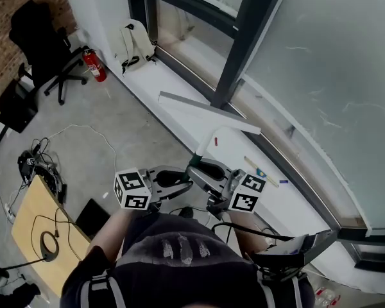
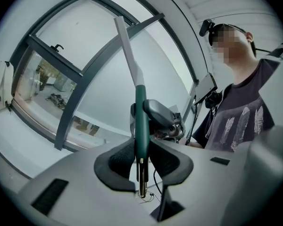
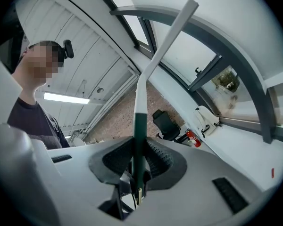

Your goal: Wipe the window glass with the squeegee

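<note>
Squeegee (image 1: 205, 111) was out in front of the person, its long white blade crosswise near the foot of the dark window frame (image 1: 244, 37); contact with the window glass (image 1: 321, 63) couldn't be judged. Left gripper (image 2: 141, 150) was clamped tight on the green handle, and right gripper (image 3: 139, 161) pinched that same handle from the opposite side. A fire extinguisher (image 1: 95, 65) stood on the floor by the wall.

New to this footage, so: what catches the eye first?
A long pale squeegee is held at centre, its green handle clamped by the left hand-held gripper and right hand-held gripper. Window glass fills the upper right; a red fire extinguisher stands upper left.
</note>
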The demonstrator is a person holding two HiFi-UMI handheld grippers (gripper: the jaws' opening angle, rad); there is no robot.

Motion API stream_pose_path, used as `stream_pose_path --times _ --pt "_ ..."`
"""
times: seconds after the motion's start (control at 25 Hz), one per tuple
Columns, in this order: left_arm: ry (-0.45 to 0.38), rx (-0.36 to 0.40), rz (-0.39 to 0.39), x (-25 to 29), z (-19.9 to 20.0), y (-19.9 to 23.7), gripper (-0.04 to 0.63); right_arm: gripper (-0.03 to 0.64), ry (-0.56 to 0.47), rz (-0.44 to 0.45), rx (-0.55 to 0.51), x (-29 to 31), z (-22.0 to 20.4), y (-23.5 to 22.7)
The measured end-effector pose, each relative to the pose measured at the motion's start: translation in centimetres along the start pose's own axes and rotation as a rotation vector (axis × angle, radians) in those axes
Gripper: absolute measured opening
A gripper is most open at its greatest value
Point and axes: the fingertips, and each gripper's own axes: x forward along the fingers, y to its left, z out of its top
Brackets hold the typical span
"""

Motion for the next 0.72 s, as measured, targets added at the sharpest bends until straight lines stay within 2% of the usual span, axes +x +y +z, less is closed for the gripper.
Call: stream_pose_path --times 0.16,0.28,0.52,0.72 --pt "-0.006 0.029 -0.006 -0.7 1.6 1.7 0.103 0.083 -0.005 -0.011 -0.033 1.7 1.3 -0.9" --pt "-0.016 0.027 -0.020 -2.0 2.5 4.3 0.103 0.083 0.015 -0.054 -0.073 4.2 1.7 -2.4" --pt "-0.080 -0.019 -0.067 -6.7 6.7 13.0 0.103 0.083 0.001 -0.162 -0.059 12.7 4.5 -8.3" --pt "-0.117 -0.042 -0.121 -12.2 13.0 20.6 0.103 0.083 -0.035 -0.182 -0.052 22.1 9.0 -12.5"
